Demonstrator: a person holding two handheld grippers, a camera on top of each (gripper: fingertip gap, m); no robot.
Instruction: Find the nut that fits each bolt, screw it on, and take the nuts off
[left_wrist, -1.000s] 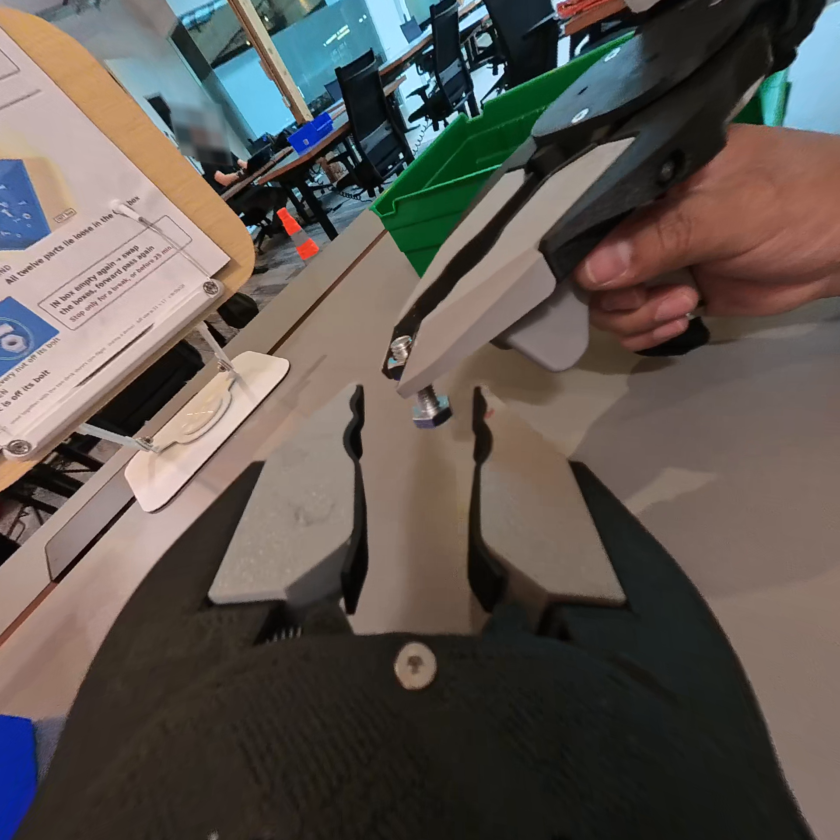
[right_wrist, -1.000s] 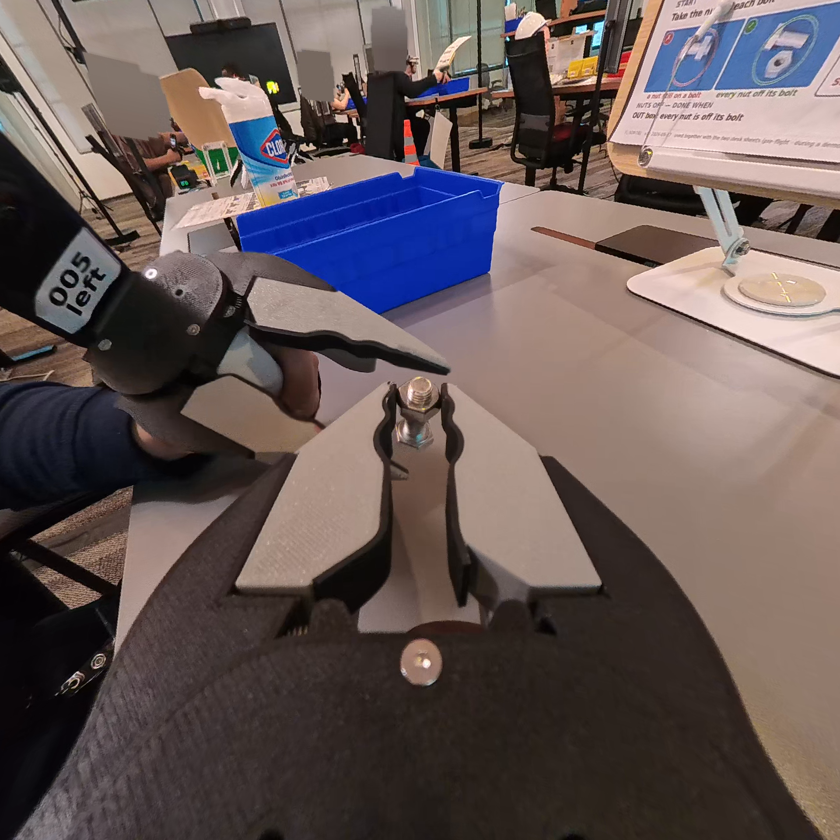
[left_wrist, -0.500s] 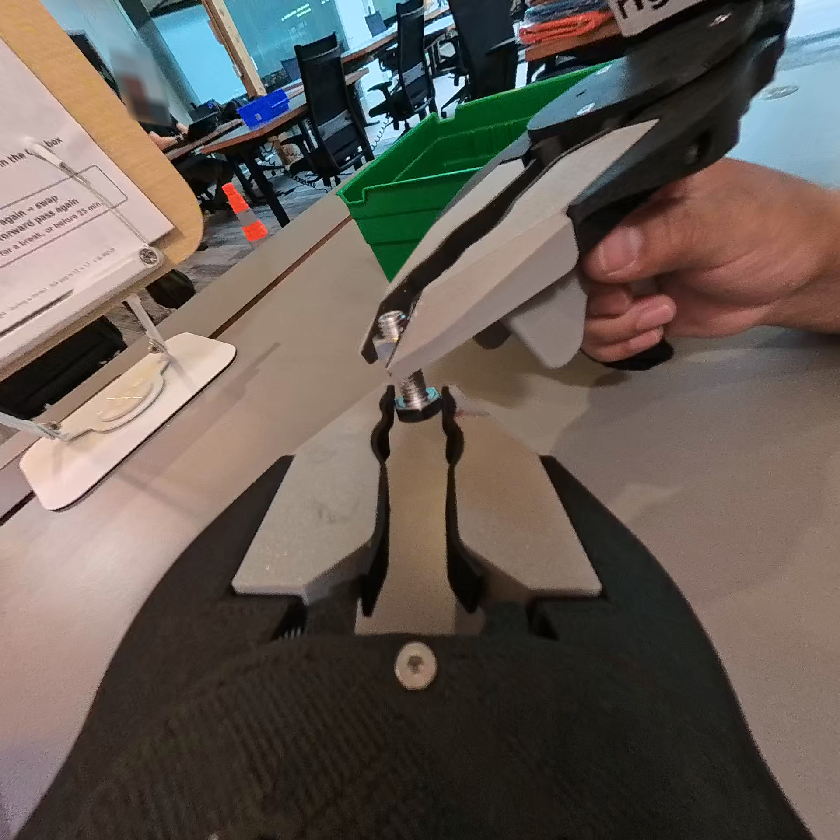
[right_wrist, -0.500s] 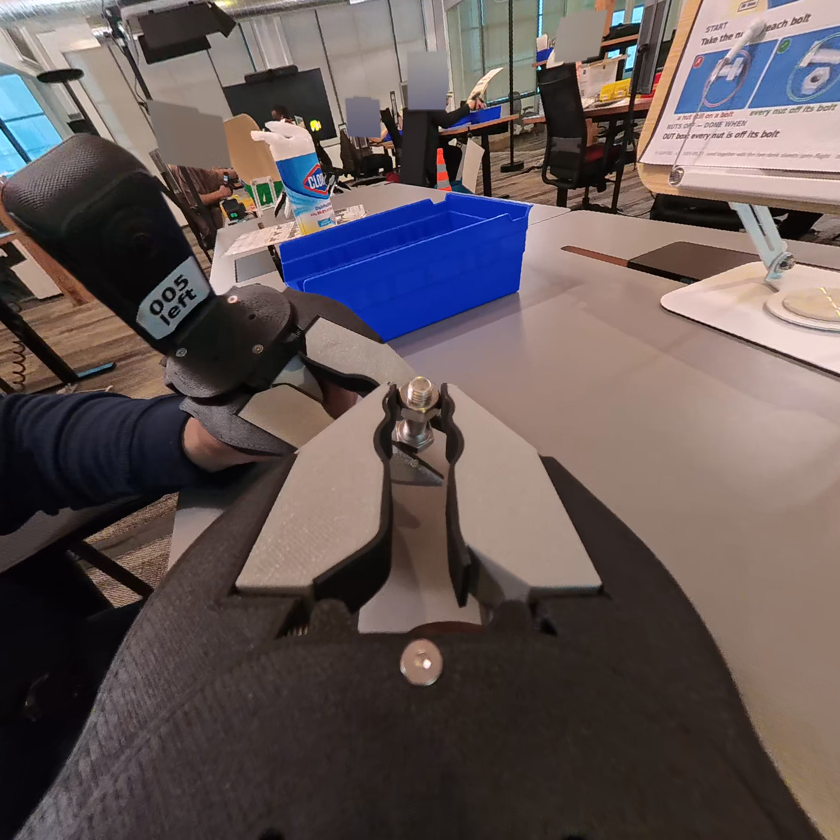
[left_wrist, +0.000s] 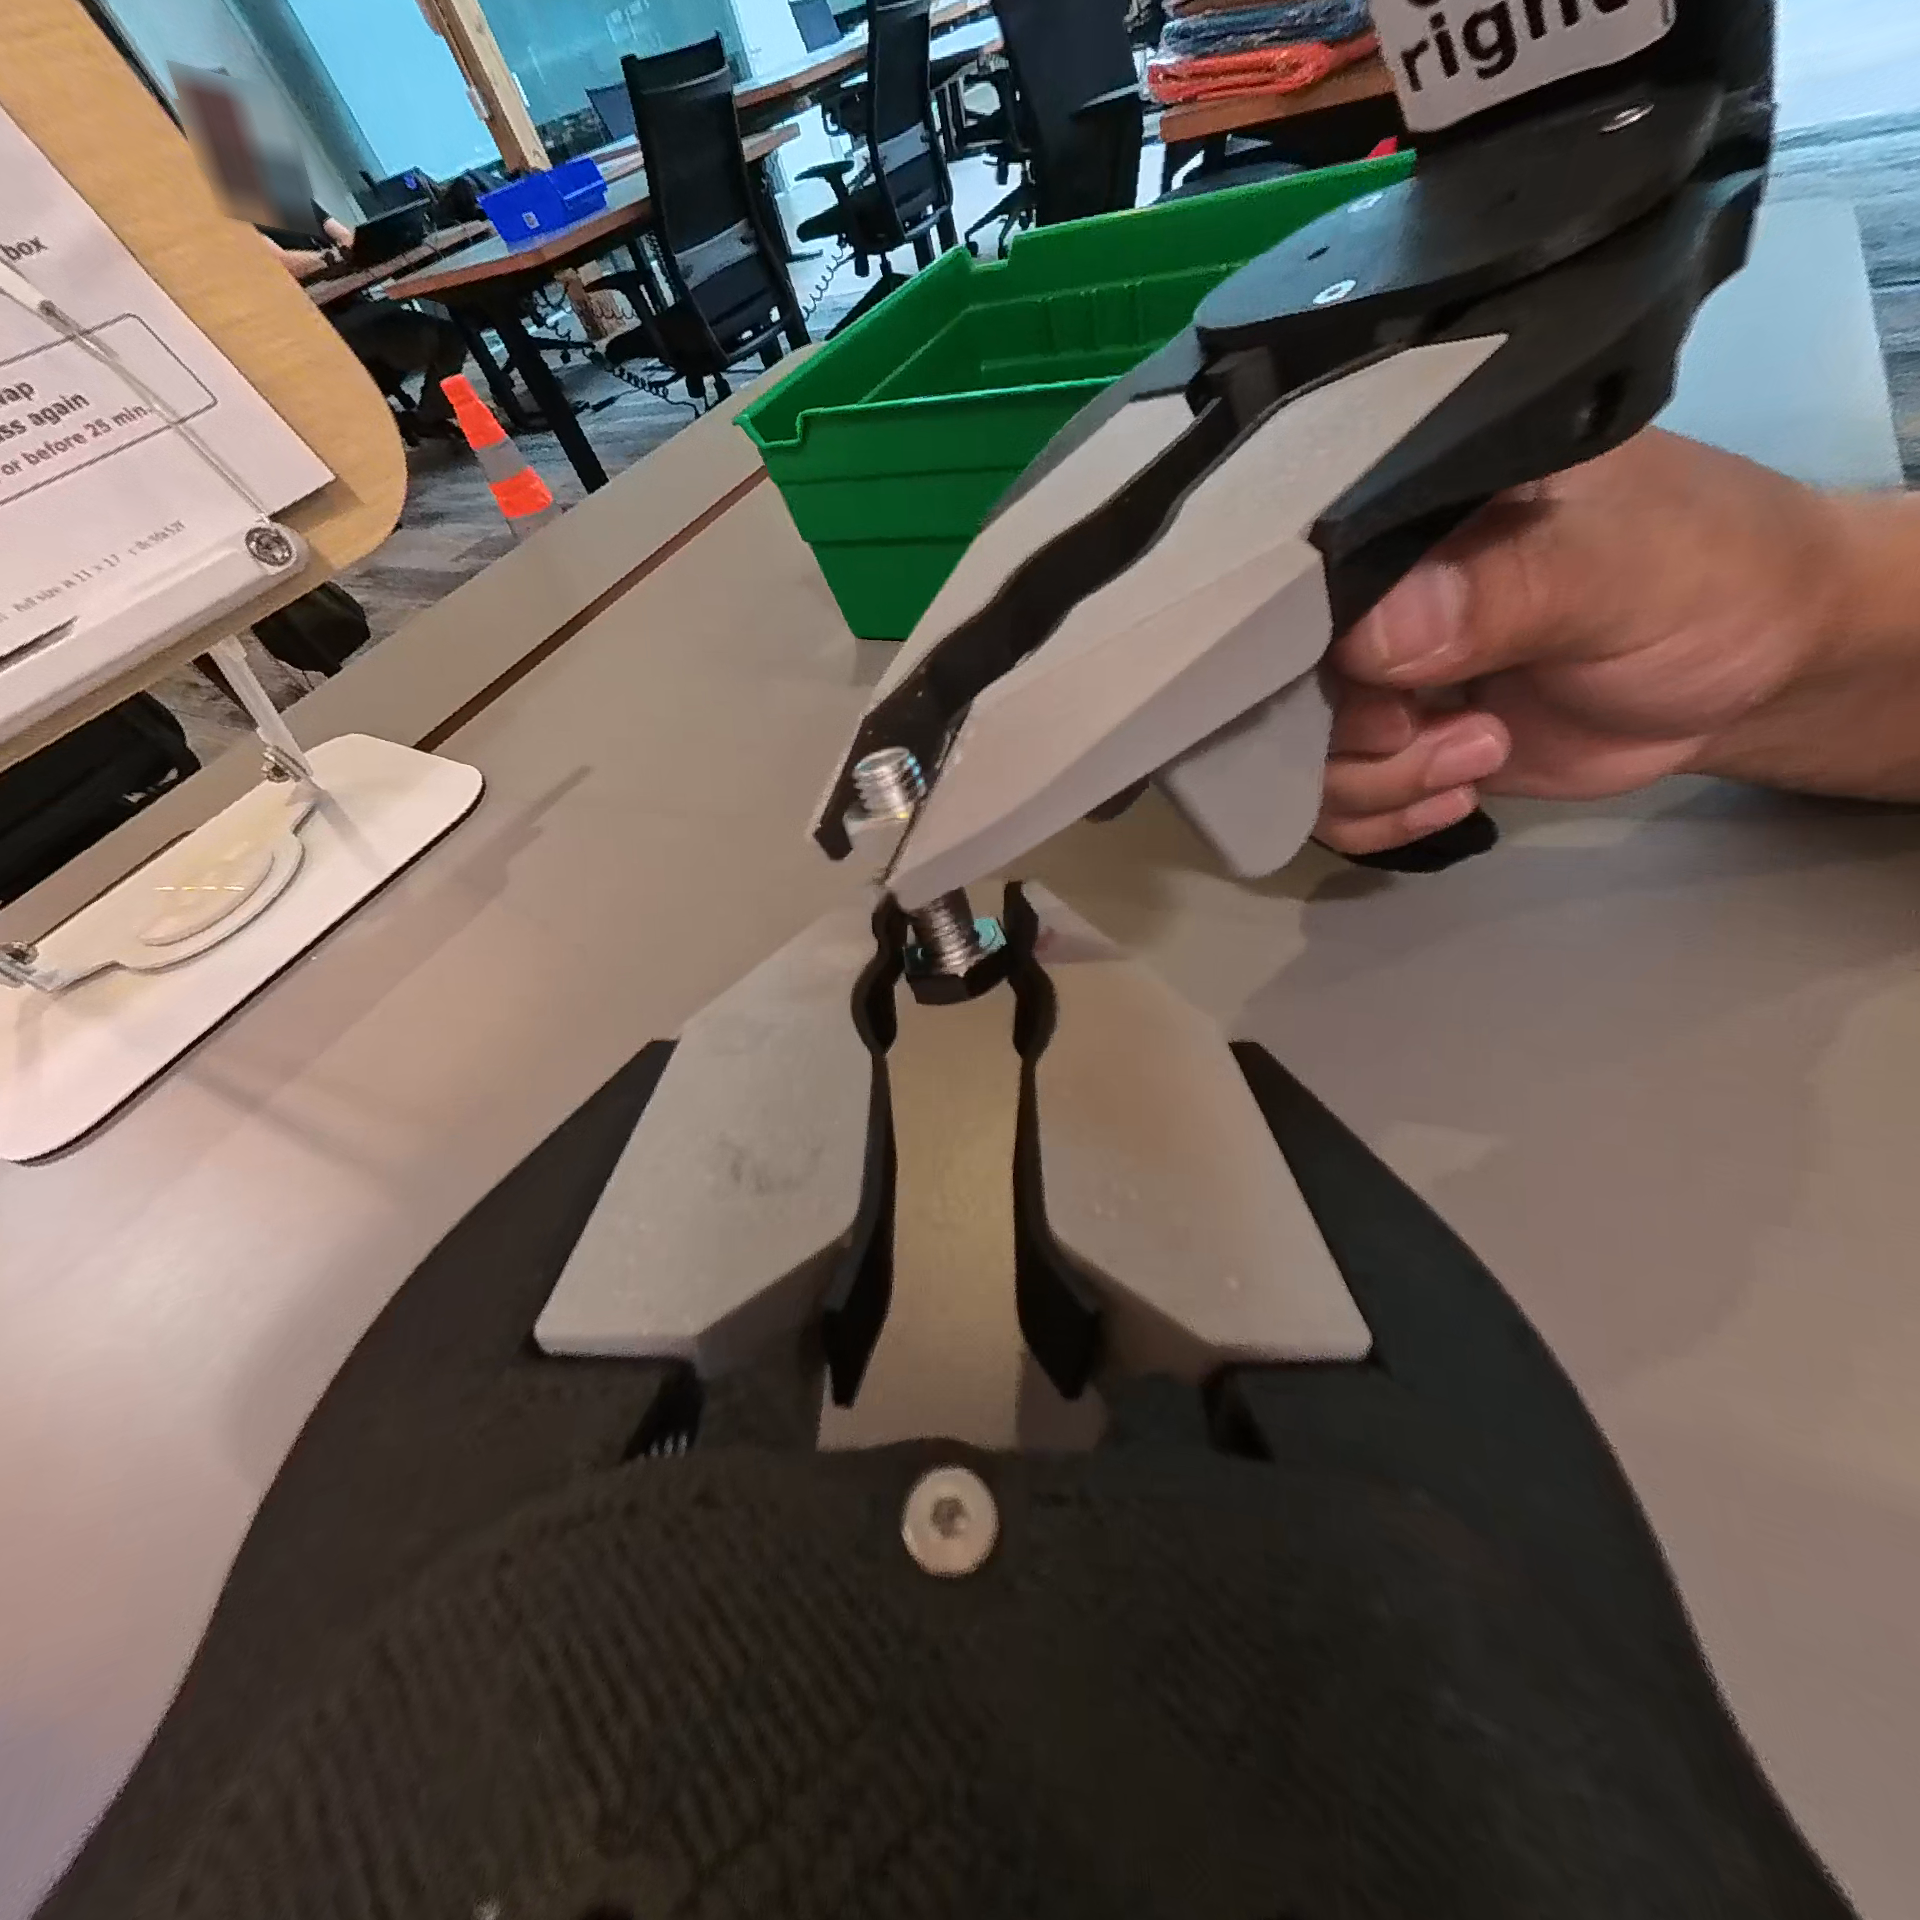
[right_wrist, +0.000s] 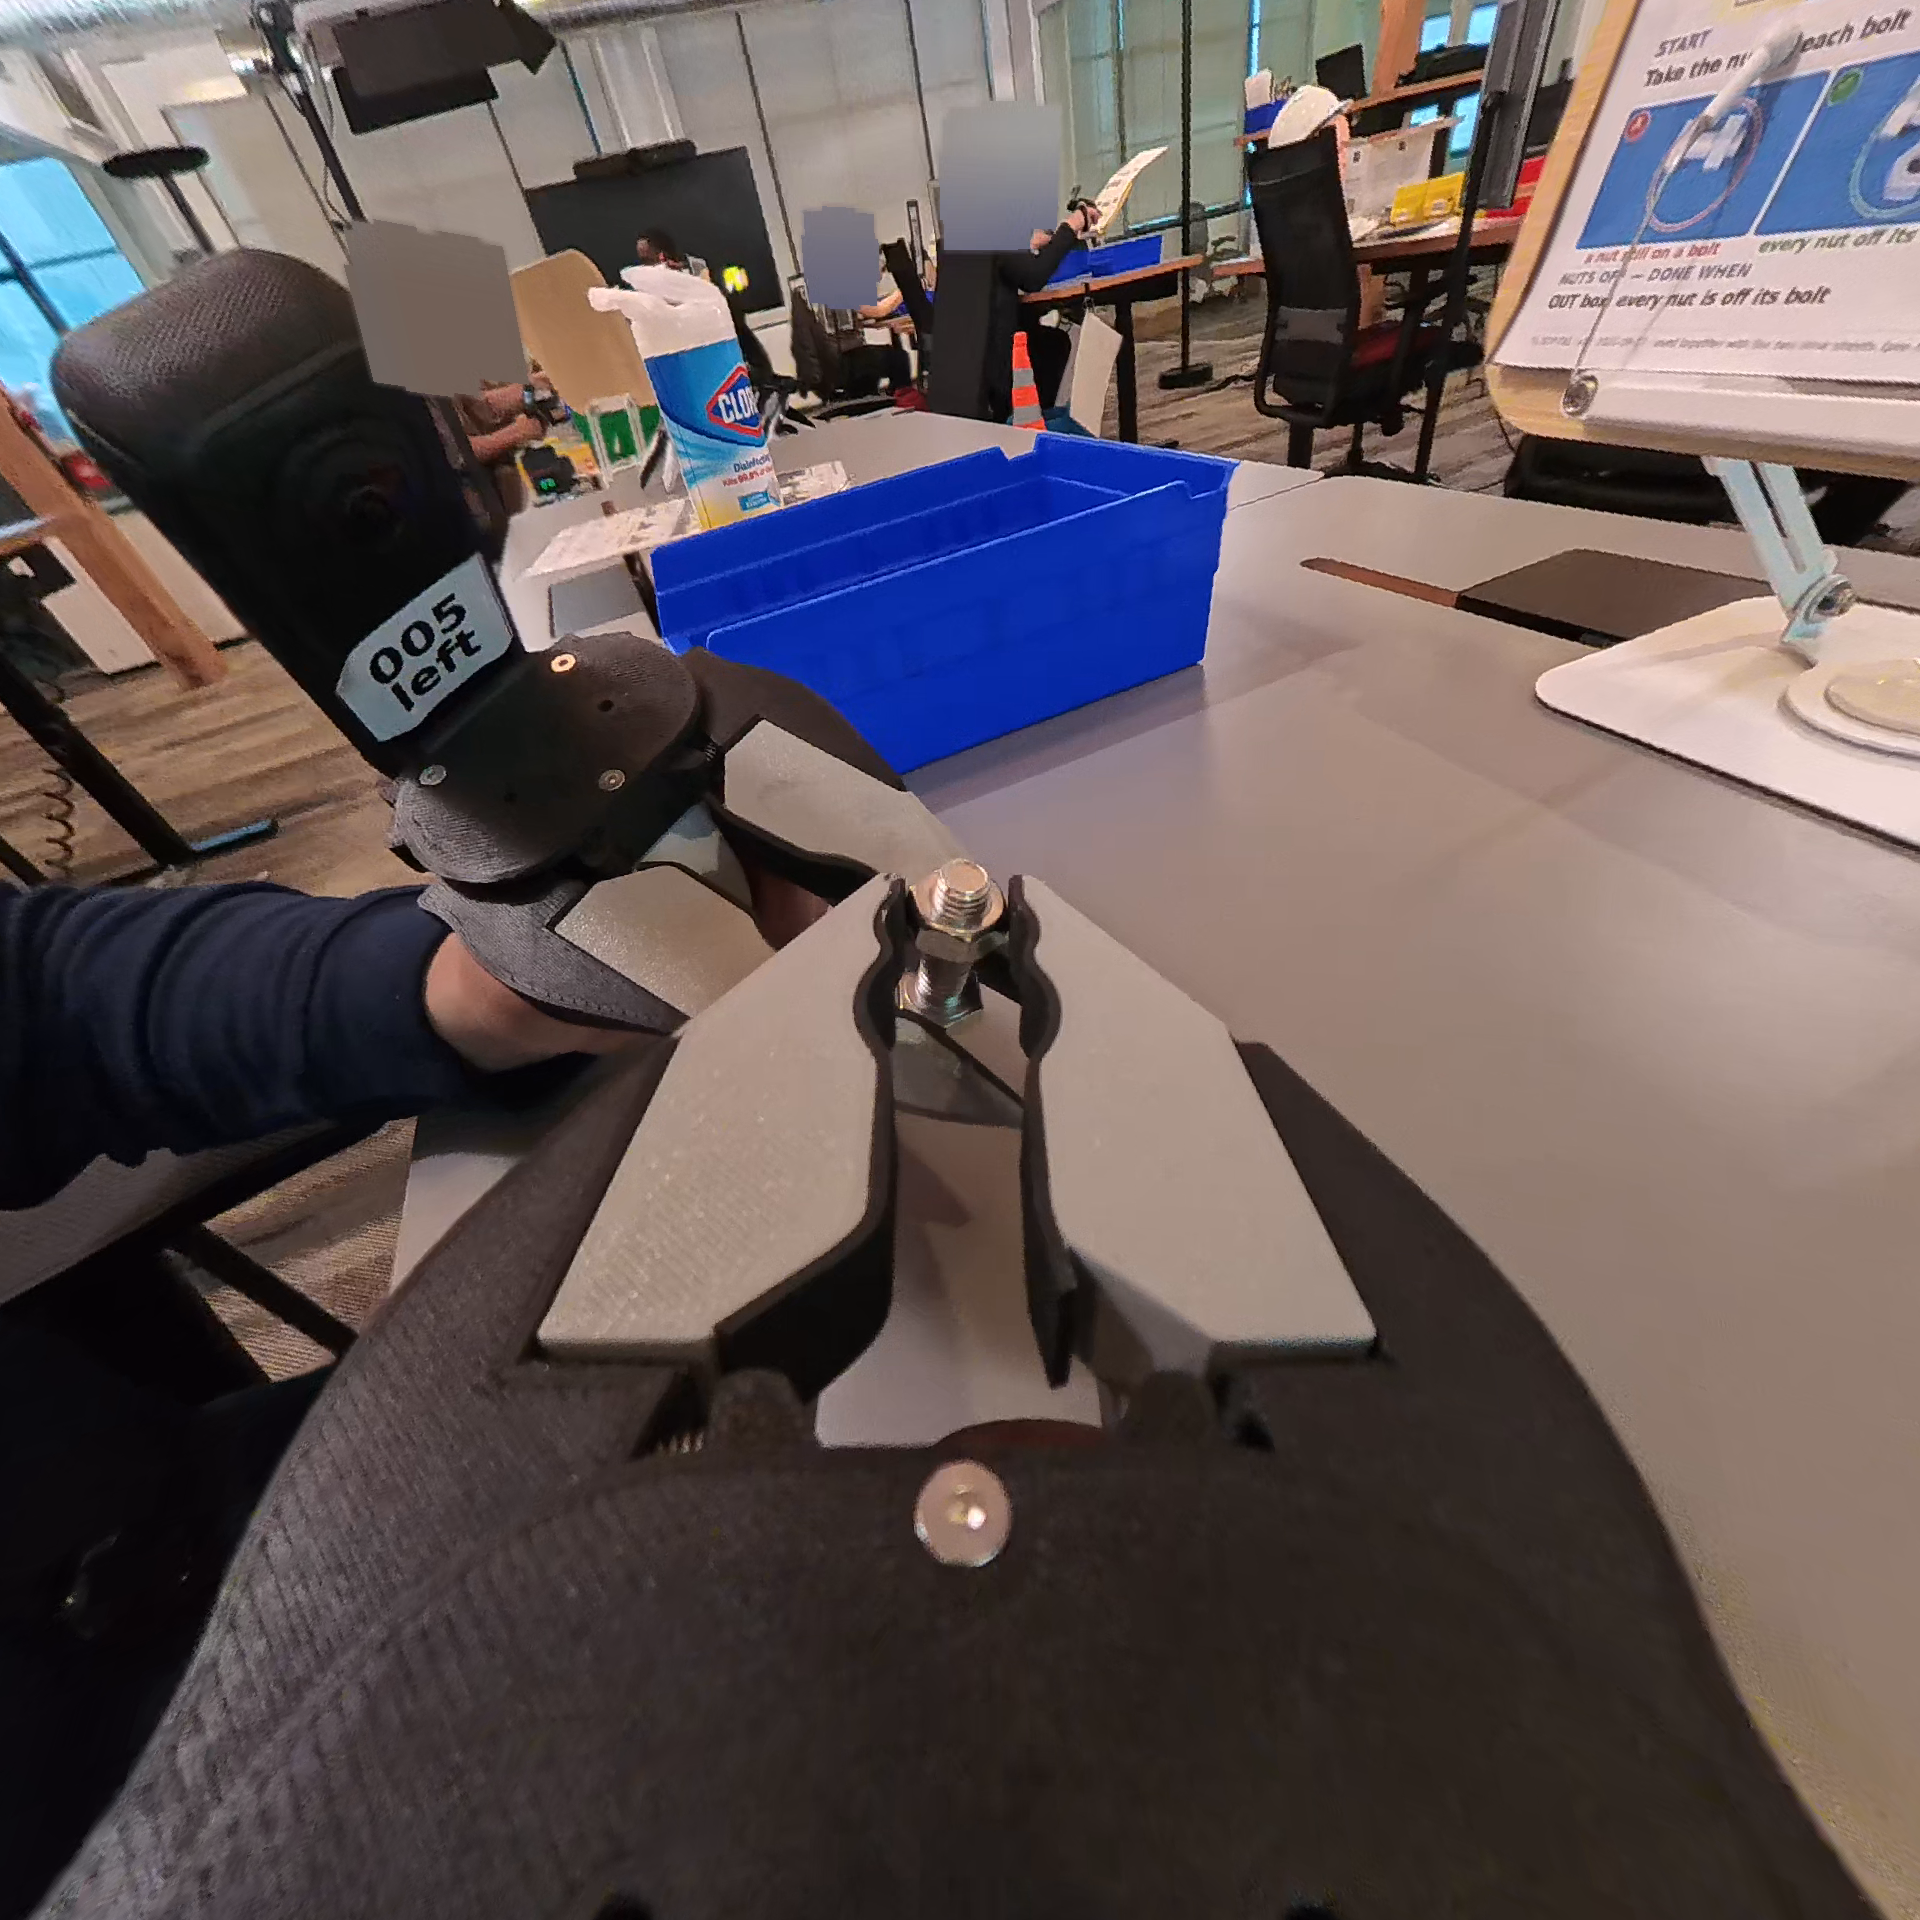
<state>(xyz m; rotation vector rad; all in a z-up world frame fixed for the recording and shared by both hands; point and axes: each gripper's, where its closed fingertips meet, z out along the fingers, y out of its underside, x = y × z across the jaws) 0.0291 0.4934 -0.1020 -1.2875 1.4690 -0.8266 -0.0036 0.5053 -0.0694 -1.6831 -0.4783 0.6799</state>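
Upright silver bolt (left_wrist: 940, 930) (head down), hex nut (right_wrist: 948, 940) near its tip

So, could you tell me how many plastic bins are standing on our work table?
2: a green bin beyond the right claw, and a blue bin behind the left claw. Others may sit outside both views.

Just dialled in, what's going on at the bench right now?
A person is working a bolt and nut between two handheld grippers above the grey table. The right gripper is shut on the nut near the threaded end. The left gripper is shut on the bolt's head at the lower end. Nut and bolt are threaded together.
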